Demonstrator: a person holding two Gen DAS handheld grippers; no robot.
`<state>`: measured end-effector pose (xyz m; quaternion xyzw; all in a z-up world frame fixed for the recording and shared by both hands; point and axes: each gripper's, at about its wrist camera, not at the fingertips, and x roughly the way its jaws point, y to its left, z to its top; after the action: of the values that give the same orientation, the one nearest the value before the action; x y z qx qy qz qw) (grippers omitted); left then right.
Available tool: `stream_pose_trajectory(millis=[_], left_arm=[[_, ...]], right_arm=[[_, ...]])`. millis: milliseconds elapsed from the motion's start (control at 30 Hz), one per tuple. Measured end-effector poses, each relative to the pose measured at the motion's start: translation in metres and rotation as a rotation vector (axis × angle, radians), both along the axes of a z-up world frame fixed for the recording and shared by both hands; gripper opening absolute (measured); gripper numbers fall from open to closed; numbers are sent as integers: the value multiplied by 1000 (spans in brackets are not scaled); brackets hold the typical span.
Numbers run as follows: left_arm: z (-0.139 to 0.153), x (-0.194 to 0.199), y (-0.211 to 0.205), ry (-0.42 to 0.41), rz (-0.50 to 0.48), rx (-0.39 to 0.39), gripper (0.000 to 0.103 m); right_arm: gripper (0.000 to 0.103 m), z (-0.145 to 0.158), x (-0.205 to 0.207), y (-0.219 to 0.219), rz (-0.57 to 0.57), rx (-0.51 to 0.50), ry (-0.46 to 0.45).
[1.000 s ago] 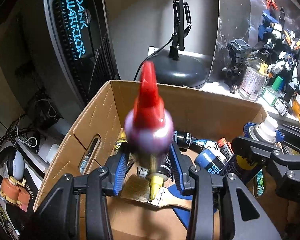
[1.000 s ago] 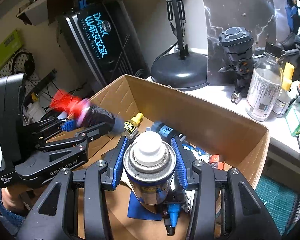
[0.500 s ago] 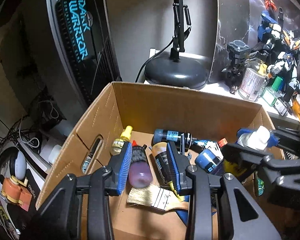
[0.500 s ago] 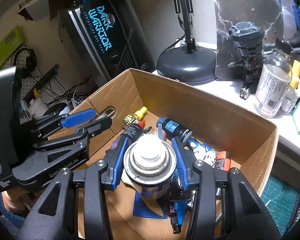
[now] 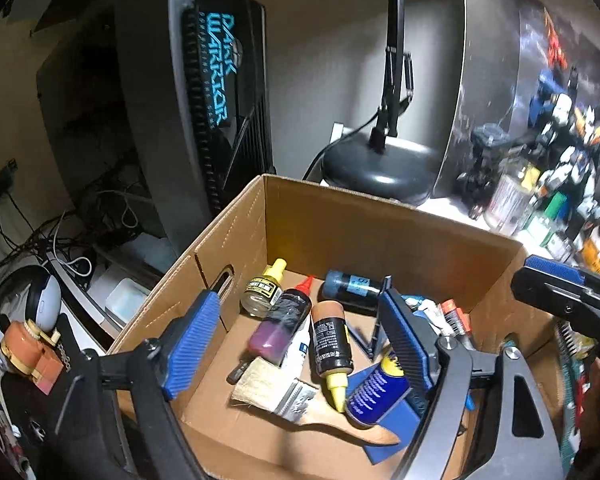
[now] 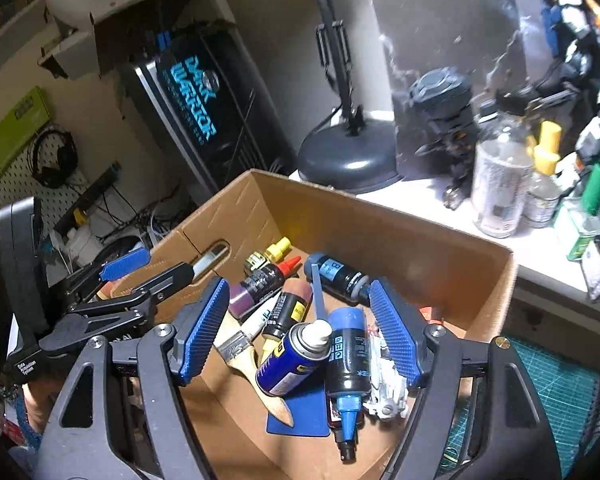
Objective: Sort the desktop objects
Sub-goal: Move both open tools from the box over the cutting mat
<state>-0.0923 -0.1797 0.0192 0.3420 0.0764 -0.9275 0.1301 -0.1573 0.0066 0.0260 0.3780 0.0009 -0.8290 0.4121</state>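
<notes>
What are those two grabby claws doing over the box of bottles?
A person is tidying desk things into the cardboard box with a gripper in each hand. Right now the left gripper and the right gripper both hang open over the box, holding nothing. The blue spray can and the purple bottle with the red tip lie inside, among a paintbrush and other little bottles. More bottles wait on the white desk.

Contents of one cardboard box (image 6: 384,240):

- Yellow-capped bottles: two (image 6: 278,249) (image 6: 285,312).
- Red-tipped bottle, purple liquid: one (image 6: 260,282).
- Blue-labelled dark bottles: two (image 6: 338,272) (image 6: 346,354).
- Blue spray can (image 6: 294,356): one.
- Paintbrush (image 6: 246,354): one.
- White marker (image 6: 262,318): one.
- Crumpled tube (image 6: 386,384): one.

Other items lie partly hidden; count uncertain.
</notes>
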Motion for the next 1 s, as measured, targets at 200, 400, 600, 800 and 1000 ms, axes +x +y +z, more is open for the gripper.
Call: stream_pose_trajectory(millis=[200, 400, 600, 800, 1000], left_arm=[[19, 19, 11, 69, 0, -23, 84], [44, 39, 30, 154, -26, -53, 90], [61, 55, 54, 214, -79, -63, 90], [69, 69, 80, 263, -127, -73, 90], [63, 77, 108, 275, -197, -65, 90]], right_arm=[[71, 23, 16, 22, -12, -37, 60], [84, 53, 40, 49, -26, -60, 153], [84, 80, 67, 81, -54, -84, 238], [84, 99, 93, 119, -126, -84, 317], [84, 98, 111, 159, -198, -49, 345]])
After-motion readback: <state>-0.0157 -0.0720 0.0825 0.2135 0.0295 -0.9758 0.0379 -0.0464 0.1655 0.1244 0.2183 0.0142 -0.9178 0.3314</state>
